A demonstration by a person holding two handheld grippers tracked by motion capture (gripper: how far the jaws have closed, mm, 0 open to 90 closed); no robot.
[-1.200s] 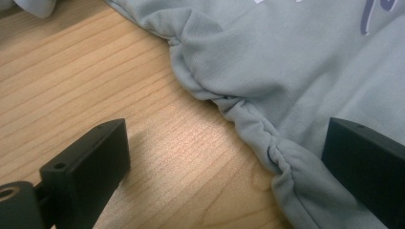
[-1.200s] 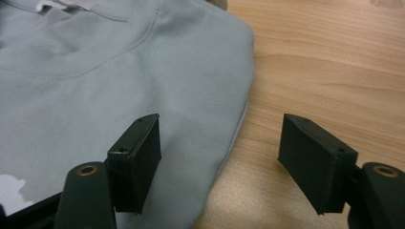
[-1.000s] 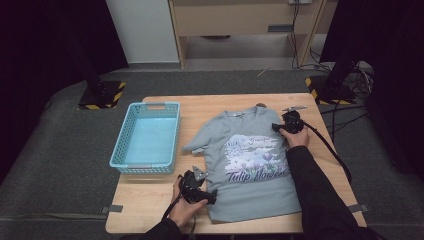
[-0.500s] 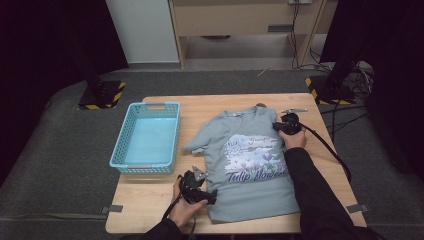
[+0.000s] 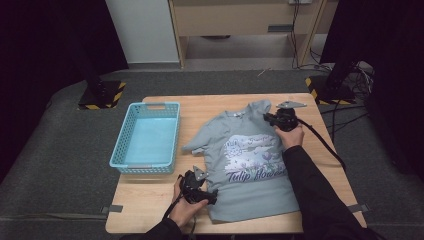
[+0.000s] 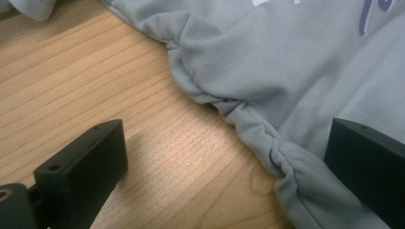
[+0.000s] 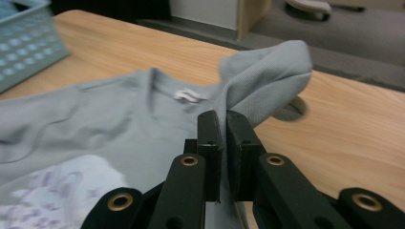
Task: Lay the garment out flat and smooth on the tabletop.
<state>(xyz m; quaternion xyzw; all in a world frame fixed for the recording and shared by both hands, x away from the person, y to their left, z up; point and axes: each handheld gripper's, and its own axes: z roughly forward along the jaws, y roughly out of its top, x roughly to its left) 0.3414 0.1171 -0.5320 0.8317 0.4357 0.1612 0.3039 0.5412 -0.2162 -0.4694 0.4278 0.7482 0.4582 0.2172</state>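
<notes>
Grey T-shirt (image 5: 250,165), front up, purple-white "Tulip" print on chest. Lies on right half of wooden table (image 5: 150,210), collar toward far edge, hem near front edge. Left side hem bunched; right sleeve (image 7: 267,81) lifted, folded over.

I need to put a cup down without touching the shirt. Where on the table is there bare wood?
Bare wood shows on the table at its near left corner, in front of the basket and beside the left gripper. A narrower strip runs along the right edge, past the shirt and the right gripper. The middle is crowded.
</notes>
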